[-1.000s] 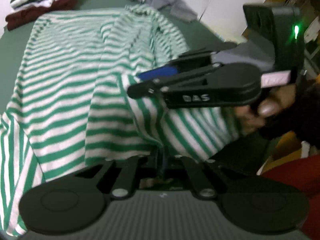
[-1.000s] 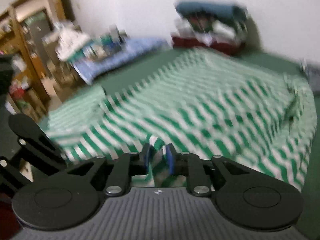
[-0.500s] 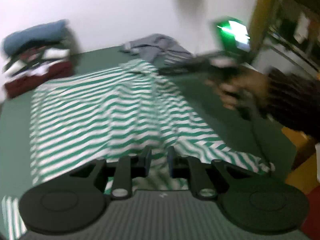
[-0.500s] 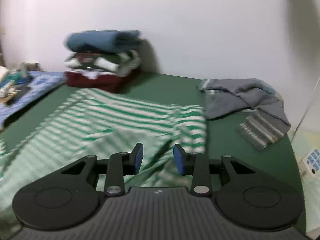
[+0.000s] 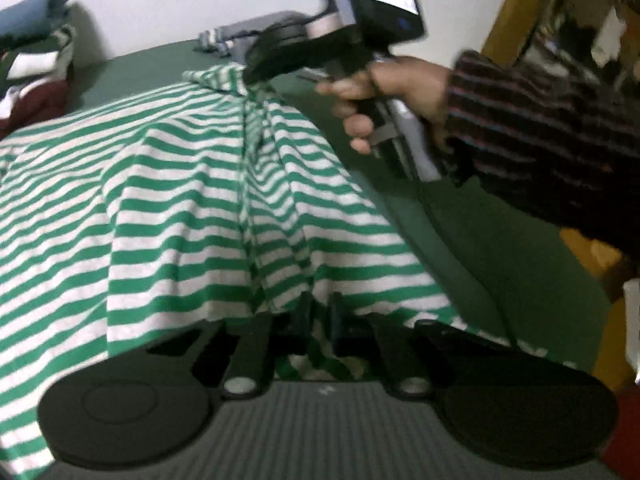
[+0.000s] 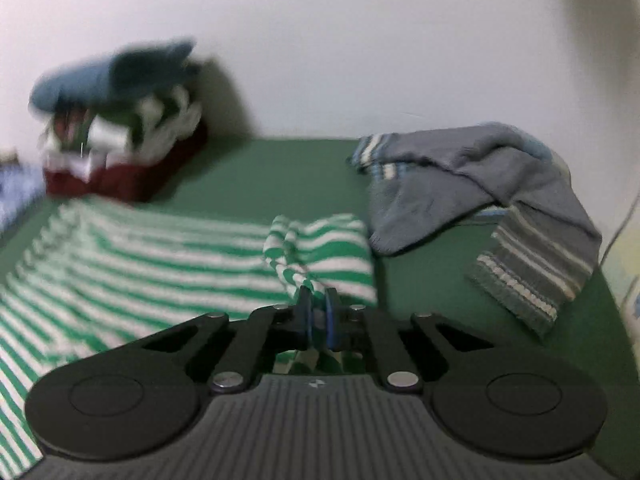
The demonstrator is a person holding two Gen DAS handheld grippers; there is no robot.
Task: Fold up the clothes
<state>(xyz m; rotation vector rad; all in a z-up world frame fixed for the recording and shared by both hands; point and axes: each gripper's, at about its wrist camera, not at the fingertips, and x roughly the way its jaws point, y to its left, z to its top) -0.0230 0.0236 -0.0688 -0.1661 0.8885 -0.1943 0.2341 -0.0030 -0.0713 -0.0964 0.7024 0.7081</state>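
Our left gripper [image 5: 318, 320] has its fingers [image 5: 303, 316] nearly closed, pinching the near edge of the green-and-white striped shirt [image 5: 180, 208], with only the cloth between them. Our right gripper [image 6: 319, 312] is doing the same at the far end: its blue-padded fingers [image 6: 331, 316] are squeezed onto a bunched-up bit of the same shirt, which twists up into a little rope right at the tips. From the left wrist view we can see that right gripper [image 5: 256, 76] from the outside, held in our right hand [image 5: 384, 96], the cloth gathered to a point under it and ridges running down toward us.

The shirt is stretched between the two grips and spreads out to the left over the green bed [image 6: 280, 168]. Just beside the pinched corner, to the right, there's a crumpled grey knit sweater [image 6: 480, 184] with striped cuffs. Back left against the white wall [image 6: 360, 40] sits a pile of folded clothes [image 6: 120, 120], a blue piece on top and a dark red one at the bottom, pretty blurry.
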